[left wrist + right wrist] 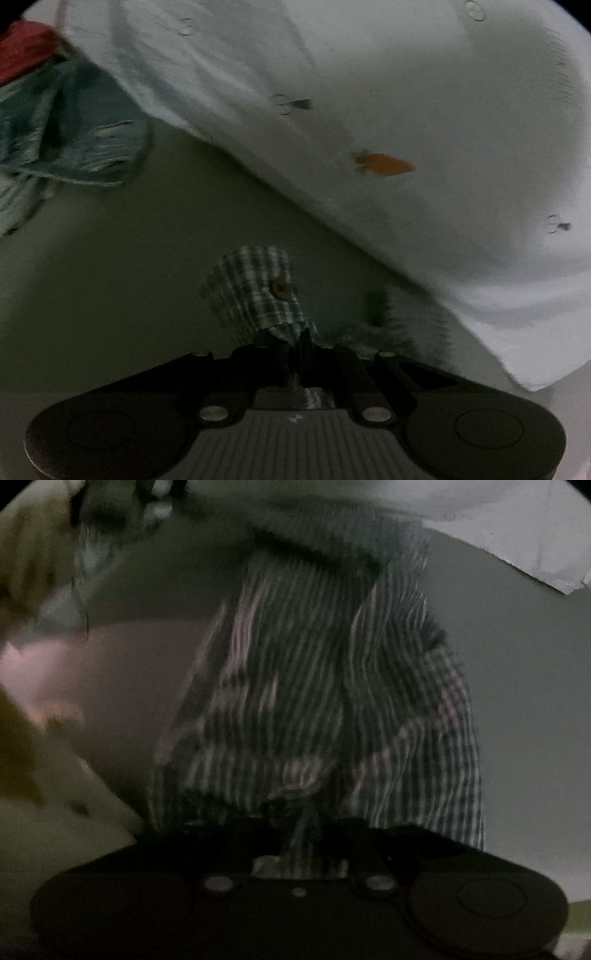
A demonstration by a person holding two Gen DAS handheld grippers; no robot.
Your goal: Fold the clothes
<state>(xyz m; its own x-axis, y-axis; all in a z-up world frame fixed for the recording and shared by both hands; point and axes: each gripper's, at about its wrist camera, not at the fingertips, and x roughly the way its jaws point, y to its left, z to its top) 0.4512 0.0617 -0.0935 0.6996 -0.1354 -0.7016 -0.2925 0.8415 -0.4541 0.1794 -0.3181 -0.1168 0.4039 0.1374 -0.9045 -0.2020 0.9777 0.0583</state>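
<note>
left gripper [295,345] pinches soft checked cloth [255,291]

Dim, motion-blurred, fisheye-warped edges.

A pale tabletop [110,295] spreads ahead of the left tongs. On it lie a white shirt [424,110] ahead-right and a blue-green garment [74,129] far ahead-left.

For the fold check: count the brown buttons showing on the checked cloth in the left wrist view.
1. One brown round button sits mid-way on the blue-and-white checked cloth, just above the left tool. Others may be hidden in folds.
</note>
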